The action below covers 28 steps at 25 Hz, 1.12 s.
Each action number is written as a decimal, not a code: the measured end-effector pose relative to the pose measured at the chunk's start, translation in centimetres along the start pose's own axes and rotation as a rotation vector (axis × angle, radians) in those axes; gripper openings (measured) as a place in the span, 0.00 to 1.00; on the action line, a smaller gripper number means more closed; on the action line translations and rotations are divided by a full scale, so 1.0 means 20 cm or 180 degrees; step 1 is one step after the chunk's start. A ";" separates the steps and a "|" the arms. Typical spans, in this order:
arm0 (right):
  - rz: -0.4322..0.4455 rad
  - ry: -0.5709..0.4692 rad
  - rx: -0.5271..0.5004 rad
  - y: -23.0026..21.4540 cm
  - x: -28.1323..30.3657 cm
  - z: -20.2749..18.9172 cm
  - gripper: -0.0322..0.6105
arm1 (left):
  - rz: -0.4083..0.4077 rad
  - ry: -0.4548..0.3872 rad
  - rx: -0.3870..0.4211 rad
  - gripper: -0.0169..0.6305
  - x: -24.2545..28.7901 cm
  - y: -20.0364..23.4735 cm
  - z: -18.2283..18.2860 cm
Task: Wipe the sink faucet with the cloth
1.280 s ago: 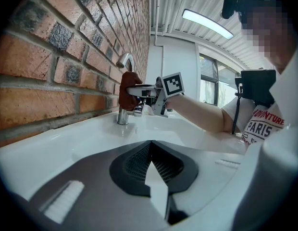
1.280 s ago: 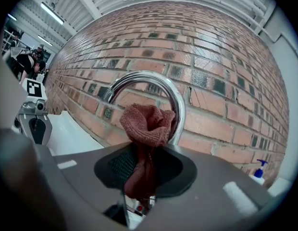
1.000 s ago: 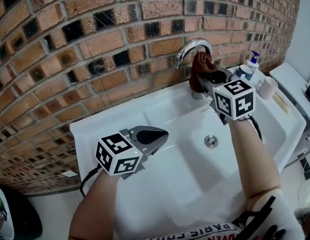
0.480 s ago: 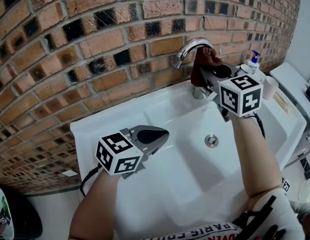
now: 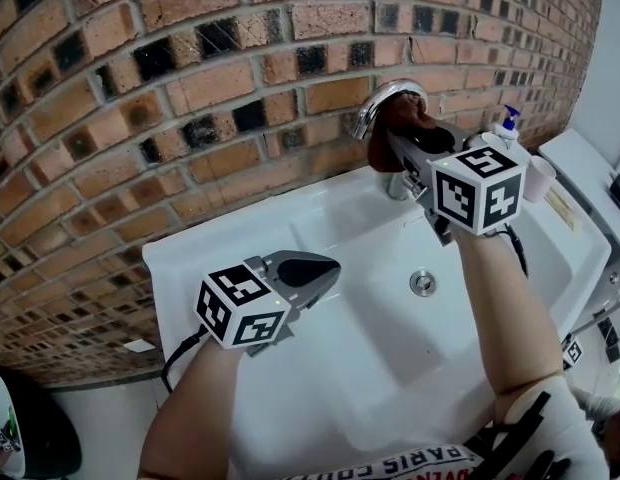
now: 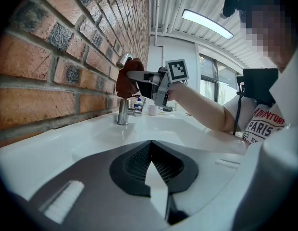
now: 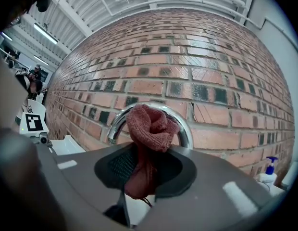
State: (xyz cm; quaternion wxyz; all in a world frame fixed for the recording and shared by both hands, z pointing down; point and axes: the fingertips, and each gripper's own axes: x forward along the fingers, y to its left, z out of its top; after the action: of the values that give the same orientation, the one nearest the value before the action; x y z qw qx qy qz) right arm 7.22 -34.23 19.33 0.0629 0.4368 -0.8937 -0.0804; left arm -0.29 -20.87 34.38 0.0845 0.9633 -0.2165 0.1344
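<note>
A curved chrome faucet (image 5: 382, 98) rises at the back of the white sink (image 5: 320, 268), against the brick wall. My right gripper (image 5: 395, 133) is shut on a reddish-brown cloth (image 5: 388, 140) and holds it up against the arch of the faucet (image 7: 185, 124); the bunched cloth (image 7: 148, 129) covers the arch's middle. In the left gripper view the cloth (image 6: 125, 83) sits at the faucet (image 6: 122, 112) top. My left gripper (image 5: 308, 268) hovers over the sink's left rim, shut and holding nothing, well away from the faucet.
A soap pump bottle (image 5: 506, 123) and a white cup (image 5: 538, 178) stand on the sink's right ledge. The drain (image 5: 422, 283) lies in the basin. The brick wall (image 5: 190, 88) runs close behind the faucet. A white appliance (image 5: 590, 168) stands to the right.
My right gripper has lifted the cloth from the faucet's side up and leftward onto its arch. The left gripper has stayed put.
</note>
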 end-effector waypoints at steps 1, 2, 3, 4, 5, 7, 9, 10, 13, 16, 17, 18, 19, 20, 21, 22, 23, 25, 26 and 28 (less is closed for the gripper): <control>0.0027 -0.0006 -0.0022 0.02 0.00 0.01 0.20 | -0.0002 0.0000 0.0001 0.04 0.00 0.00 0.00; 0.0050 -0.0013 -0.0042 0.04 0.00 0.01 0.20 | -0.0003 0.0000 0.0002 0.04 0.00 0.00 0.00; 0.0068 -0.0019 -0.0056 0.06 0.00 0.02 0.20 | -0.0004 -0.0001 0.0002 0.04 0.00 0.00 0.00; 0.0083 -0.0025 -0.0062 0.07 0.00 0.02 0.20 | -0.0004 -0.0001 0.0002 0.04 0.00 0.00 0.00; 0.0096 -0.0029 -0.0063 0.09 0.01 0.02 0.20 | -0.0004 -0.0001 0.0002 0.04 0.00 0.00 0.00; 0.0114 -0.0037 -0.0069 0.11 0.01 0.02 0.20 | -0.0003 0.0002 0.0002 0.04 0.00 0.00 0.00; 0.0124 -0.0036 -0.0113 0.13 0.01 0.01 0.20 | -0.0003 0.0002 0.0002 0.04 0.00 0.00 0.00; 0.0126 -0.0032 -0.0144 0.15 0.02 0.01 0.20 | -0.0003 0.0001 0.0003 0.04 0.00 0.00 0.00; 0.0136 -0.0028 -0.0201 0.17 0.02 -0.01 0.20 | 0.0000 0.0002 0.0004 0.04 0.00 0.00 0.00; 0.0129 -0.0015 -0.0273 0.19 0.02 -0.02 0.20 | -0.0001 0.0004 0.0003 0.04 0.00 0.00 0.00; 0.0129 -0.0007 -0.0301 0.19 0.02 -0.02 0.20 | -0.0001 0.0003 0.0002 0.04 0.00 0.00 0.00; 0.0131 0.0004 -0.0334 0.20 0.02 -0.03 0.20 | -0.0001 0.0002 0.0002 0.04 0.00 0.00 0.00; 0.0133 0.0017 -0.0375 0.20 0.02 -0.03 0.20 | -0.0002 0.0001 0.0002 0.04 0.00 0.00 0.00; 0.0133 0.0030 -0.0419 0.21 0.01 -0.03 0.20 | -0.0003 0.0000 0.0002 0.04 0.00 0.00 0.00; 0.0131 0.0041 -0.0461 0.21 0.01 -0.04 0.20 | -0.0004 -0.0001 0.0000 0.04 0.00 0.00 0.00; 0.0128 0.0050 -0.0496 0.22 0.01 -0.04 0.20 | -0.0005 0.0000 -0.0002 0.04 0.00 0.00 0.00; 0.0125 0.0055 -0.0521 0.22 0.02 -0.04 0.20 | -0.0005 0.0000 -0.0004 0.04 0.00 0.00 0.00; 0.0121 0.0061 -0.0557 0.22 0.02 -0.04 0.20 | -0.0005 0.0001 -0.0005 0.04 0.00 0.00 0.00; 0.0121 0.0063 -0.0569 0.22 0.02 -0.04 0.20 | -0.0005 0.0002 -0.0004 0.04 0.00 0.00 0.00; 0.0121 0.0060 -0.0569 0.22 0.02 -0.04 0.20 | -0.0004 0.0003 -0.0002 0.04 0.00 0.01 0.00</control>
State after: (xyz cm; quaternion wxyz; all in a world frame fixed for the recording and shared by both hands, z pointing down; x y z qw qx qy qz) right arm 3.71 -31.93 21.09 0.1116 0.4131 -0.8905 -0.1545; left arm -0.35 -20.96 34.37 0.0850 0.9633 -0.2159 0.1347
